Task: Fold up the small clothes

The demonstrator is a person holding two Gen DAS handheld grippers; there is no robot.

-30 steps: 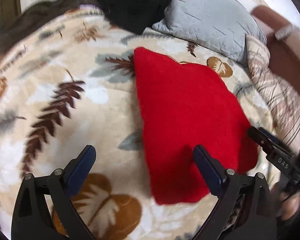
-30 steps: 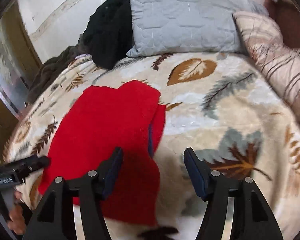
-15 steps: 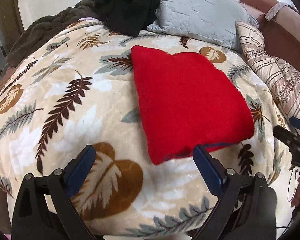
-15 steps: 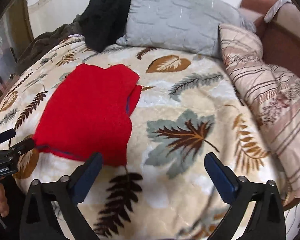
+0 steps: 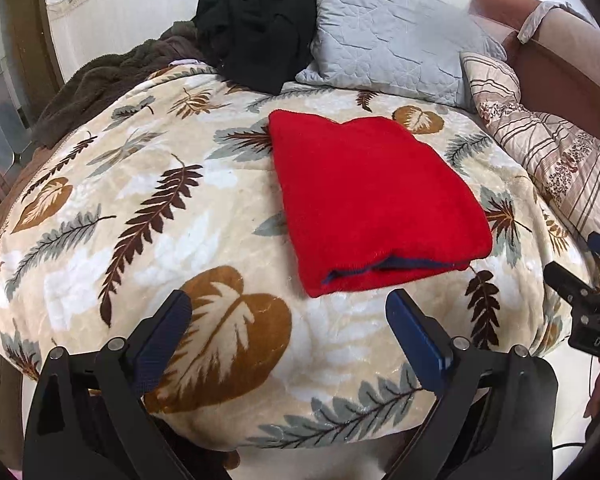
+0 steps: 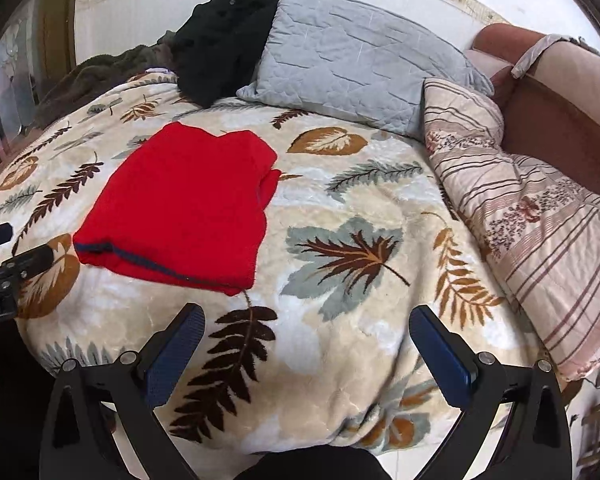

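Brown blanket (image 5: 112, 76): bunched at the far left edge of the bed, beyond the leaf-print cover.
Bed cover (image 5: 148, 216): cream plush with brown and grey leaves, spread over the whole bed; both grippers hang over its near edge.
Left gripper (image 5: 288, 328): jaws spread wide, nothing between them; the blue pads sit above the near part of the cover, over a large brown leaf.
Red garment (image 5: 372, 196): folded into a thick rectangle, lying flat on the cover near the middle of the bed. From the left wrist view it lies just beyond the left gripper's tips and a little toward the right pad, its near folded edge with a dark blue trim facing the gripper, not touching it.
Black clothing (image 5: 256, 24): heaped at the head of the bed, leaning on the grey pillow, well apart from the red garment.
Grey pillow (image 5: 388, 40): quilted, at the head of the bed, beyond the garment.
Right gripper (image 6: 308, 344): jaws stand fully apart, having just opened, with nothing between them. From the right wrist view the red garment (image 6: 184, 204) lies ahead and to the left of the left pad, clear of it.
Striped quilt (image 6: 532, 216): folded along the right side of the bed, well apart from the garment.
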